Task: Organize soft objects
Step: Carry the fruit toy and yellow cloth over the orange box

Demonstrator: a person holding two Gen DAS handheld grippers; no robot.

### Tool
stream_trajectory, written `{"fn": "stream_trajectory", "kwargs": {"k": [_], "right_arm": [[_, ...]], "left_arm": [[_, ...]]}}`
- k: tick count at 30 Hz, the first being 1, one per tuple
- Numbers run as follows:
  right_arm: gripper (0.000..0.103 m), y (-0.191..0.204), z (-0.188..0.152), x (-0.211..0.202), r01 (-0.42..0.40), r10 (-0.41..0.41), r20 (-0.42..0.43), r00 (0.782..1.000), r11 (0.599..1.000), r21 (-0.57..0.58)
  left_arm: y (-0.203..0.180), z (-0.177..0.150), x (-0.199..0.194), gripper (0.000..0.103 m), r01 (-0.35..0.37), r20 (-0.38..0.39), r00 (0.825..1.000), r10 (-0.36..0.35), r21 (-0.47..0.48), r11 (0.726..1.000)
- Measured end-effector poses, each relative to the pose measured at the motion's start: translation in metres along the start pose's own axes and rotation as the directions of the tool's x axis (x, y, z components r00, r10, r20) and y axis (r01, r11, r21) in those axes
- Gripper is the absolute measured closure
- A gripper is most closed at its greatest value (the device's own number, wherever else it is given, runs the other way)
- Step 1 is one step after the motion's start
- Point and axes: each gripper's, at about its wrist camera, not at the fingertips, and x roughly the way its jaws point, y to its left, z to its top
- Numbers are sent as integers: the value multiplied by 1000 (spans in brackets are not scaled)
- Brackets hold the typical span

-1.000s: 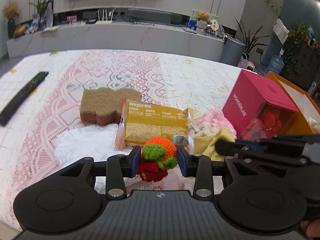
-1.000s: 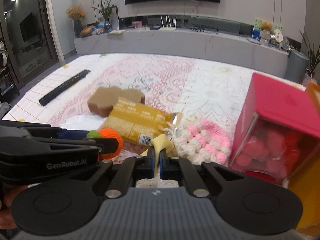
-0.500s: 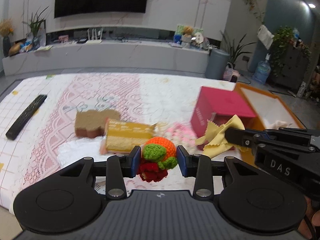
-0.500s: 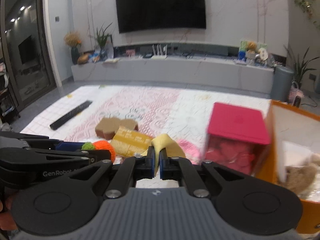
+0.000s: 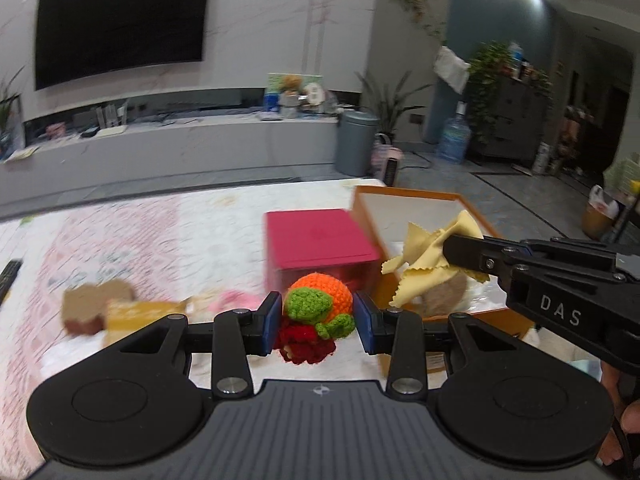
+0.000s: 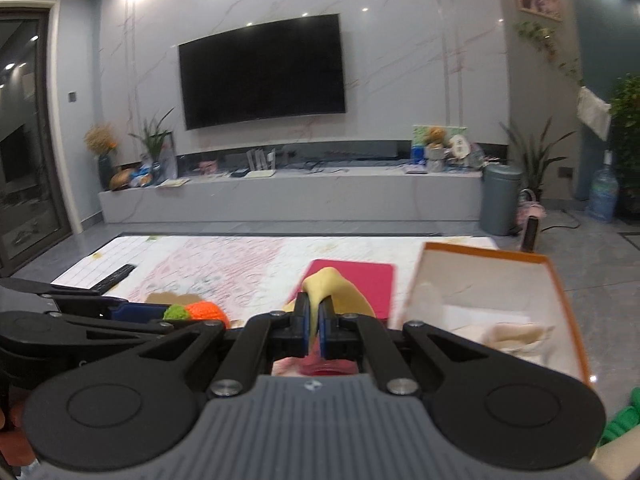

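Left claw point(image 5: 314, 322) is clamped on the crochet orange toy point(image 5: 318, 306), right claw point(image 6: 315, 322) pinched tight on the yellow cloth point(image 5: 434, 256). Both have come up off the counter point(image 5: 160, 232) since a second ago and swung toward the orange box point(image 5: 416, 208) at its right edge, past the red box point(image 5: 316, 240), so looks like drop-off is next. Right claw's side reads "DAS". Snack packet point(image 5: 140, 310) is too blurred to read.

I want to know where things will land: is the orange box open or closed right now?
Open. The orange box has no lid on it; its white inside shows, with a pale soft item lying in it.
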Motion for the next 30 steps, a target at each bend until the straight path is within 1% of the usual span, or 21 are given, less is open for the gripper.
{"fn": "stream_trajectory", "kwargs": {"k": [4,9,12,18,21,30], "right_arm": [[102,-25,3,-8,35,-35,19,999,999,8],[102,-57,9,-13,102,-103,38,994,995,12],[102,-76,13,-9,132,-132,39,990,991,10],[102,-110,23,10,160,-160,19,987,987,-15],[102,-125,30,22,183,-182,15,983,982,-39],[102,-174,53,62,170,-171,-6,985,985,-33]], "left_arm": [[-25,12,16,59,37,7,999,-37,53,998],[-52,28,39,59,74,11,997,-76,126,989],[-64,37,56,59,96,0,995,-97,163,982],[-81,56,84,59,128,-22,992,-126,226,966],[-87,65,103,59,140,-47,990,-133,241,960],[-101,81,154,59,120,-93,991,-96,304,945]]}}
